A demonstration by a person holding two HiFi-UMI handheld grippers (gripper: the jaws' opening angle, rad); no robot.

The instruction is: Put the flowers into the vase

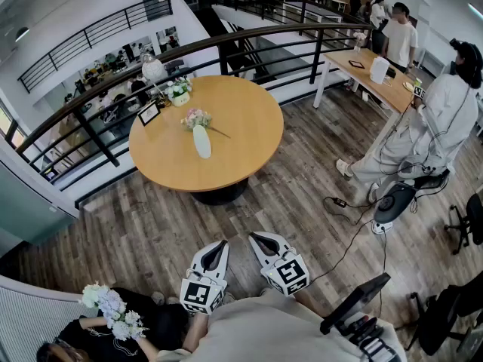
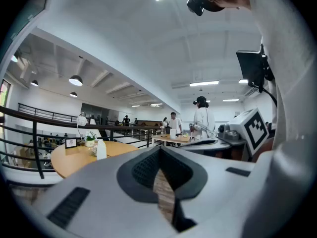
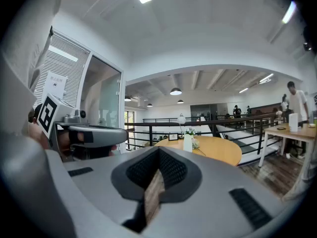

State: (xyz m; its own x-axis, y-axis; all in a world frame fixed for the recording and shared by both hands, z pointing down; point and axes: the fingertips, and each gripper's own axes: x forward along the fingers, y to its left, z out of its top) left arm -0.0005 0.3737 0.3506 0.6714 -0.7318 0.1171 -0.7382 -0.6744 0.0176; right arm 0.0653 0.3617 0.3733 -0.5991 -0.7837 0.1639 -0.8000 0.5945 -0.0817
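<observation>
A white vase stands upright on the round wooden table, far ahead of me. A small bunch of pink flowers lies on the tabletop just behind it, stem toward the right. My left gripper and right gripper hover side by side over the wood floor, well short of the table, both shut and holding nothing. In the left gripper view the vase appears small at left beyond the shut left gripper. In the right gripper view the vase stands past the shut right gripper.
A potted white plant, a framed card and a lamp sit at the table's far edge. A black railing curves behind. People stand by a second table at right. A seated person holds a bouquet at lower left. Cables cross the floor.
</observation>
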